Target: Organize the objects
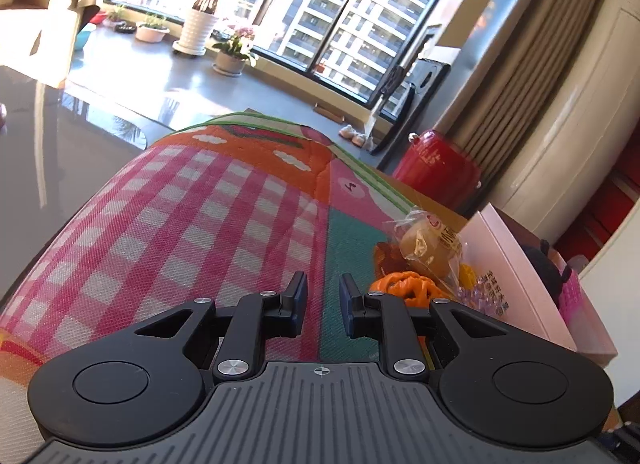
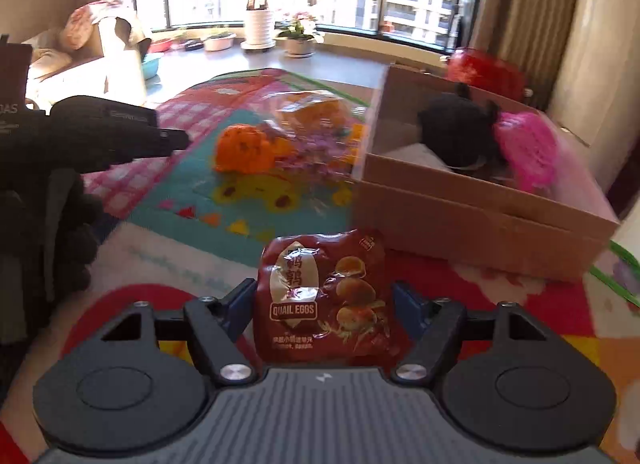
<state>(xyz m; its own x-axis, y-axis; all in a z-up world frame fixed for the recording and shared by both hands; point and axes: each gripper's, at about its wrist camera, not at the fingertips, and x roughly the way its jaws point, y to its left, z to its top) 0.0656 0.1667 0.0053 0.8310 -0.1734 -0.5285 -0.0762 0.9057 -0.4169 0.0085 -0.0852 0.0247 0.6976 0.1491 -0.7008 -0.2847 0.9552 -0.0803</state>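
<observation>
In the right wrist view my right gripper (image 2: 324, 298) is shut on a red packet of quail eggs (image 2: 304, 304), one pad on each side, held above the colourful play mat (image 2: 280, 216). Ahead to the right stands an open cardboard box (image 2: 460, 220) holding a black plush (image 2: 456, 132) and a pink fluffy item (image 2: 524, 152). An orange pumpkin toy (image 2: 244, 152), a wrapped bun (image 2: 308, 108) and purple beads (image 2: 312, 156) lie left of the box. My left gripper (image 1: 323, 296) hovers over the mat (image 1: 200, 204), its fingers nearly together with nothing between them, the pumpkin toy (image 1: 404, 284) and bun (image 1: 428, 248) to its right.
A person's black-gloved hand (image 2: 52, 224) fills the left edge of the right wrist view. A red container (image 2: 484, 68) stands behind the box by the curtain. Potted plants (image 1: 232, 56) line the window ledge. A tall white appliance (image 1: 560, 144) stands on the right.
</observation>
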